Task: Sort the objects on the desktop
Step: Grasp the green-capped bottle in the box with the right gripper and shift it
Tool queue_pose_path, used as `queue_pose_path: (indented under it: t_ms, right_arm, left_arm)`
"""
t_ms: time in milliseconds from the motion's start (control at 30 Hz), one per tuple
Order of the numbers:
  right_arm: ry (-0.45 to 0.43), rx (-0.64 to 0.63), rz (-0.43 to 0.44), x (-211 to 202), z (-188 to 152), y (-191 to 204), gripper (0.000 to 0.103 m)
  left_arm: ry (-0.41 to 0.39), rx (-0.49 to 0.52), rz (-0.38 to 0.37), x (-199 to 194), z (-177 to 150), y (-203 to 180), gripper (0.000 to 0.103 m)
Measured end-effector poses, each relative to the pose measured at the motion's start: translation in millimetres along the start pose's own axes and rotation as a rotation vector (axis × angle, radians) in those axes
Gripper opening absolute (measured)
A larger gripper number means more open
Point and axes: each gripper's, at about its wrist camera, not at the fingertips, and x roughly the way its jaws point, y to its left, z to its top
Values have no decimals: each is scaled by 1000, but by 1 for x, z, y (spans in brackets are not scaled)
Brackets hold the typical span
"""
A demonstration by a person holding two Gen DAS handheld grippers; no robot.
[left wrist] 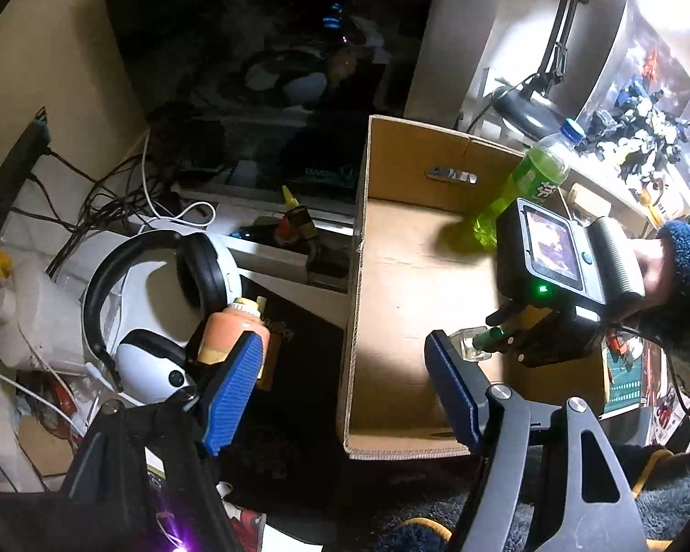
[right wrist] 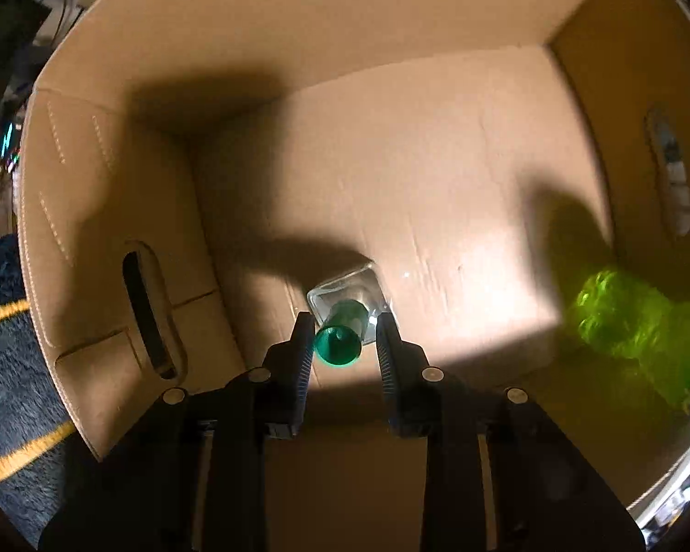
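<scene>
Small bottle: a clear square glass bottle with a green cap [right wrist: 338, 345] stands on the floor of the cardboard box [right wrist: 115, 211], near its front wall.
Right gripper: the right gripper [right wrist: 342, 345] points down into the box with its fingers either side of the green cap; a gap shows on both sides, so the tongs are parted and not gripping.
Green soda bottle: a green plastic drink bottle [left wrist: 529, 184] leans in the far right corner of the box.
Left gripper: the left gripper [left wrist: 340, 391] hangs wide open and empty beside the box.
Desk clutter: an orange-bodied bottle [left wrist: 227, 336], white headphones [left wrist: 161, 303] and cables lie left of the box.
Step in hand: judging by the gap, the small bottle is being set down.
Next move: probably lift the right gripper straight up, clear of the cap, then reach for another desk item.
</scene>
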Motion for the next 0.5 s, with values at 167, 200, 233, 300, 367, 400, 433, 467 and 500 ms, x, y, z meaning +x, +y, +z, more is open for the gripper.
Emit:
queue_pose_path:
  t_ms: [167,200,233,300,367,400,433,467,500]
  right_arm:
    - [4,35,20,1,4,-7,23]
    - [-1,44,25,0,4,-9,23]
    - [-8,50,27,-3,4,-10,22]
    - [-19,63,29,-7,5,-13,22]
    - [-31,79,31,-14,7,-18,20]
    - [-40,89,36,-19,10,-21,19]
    - [-49,93,38,-24,13,-23,19]
    - [-63,96,35,-30,16,-26,19]
    - [-79,99,31,-36,20,-28,19]
  left_arm:
    - [3,30,-22,3,5,-10,73]
    - [4,33,-26,4,6,-12,73]
    - [5,35,-24,5,7,-13,73]
    - [8,32,-19,7,7,-14,73]
    - [1,29,-17,6,7,-14,73]
    - [-2,27,-17,5,7,-15,73]
    - [-6,26,-15,5,7,-15,73]
    - [-8,26,-9,4,7,-15,73]
    - [-9,26,-4,4,7,-16,73]
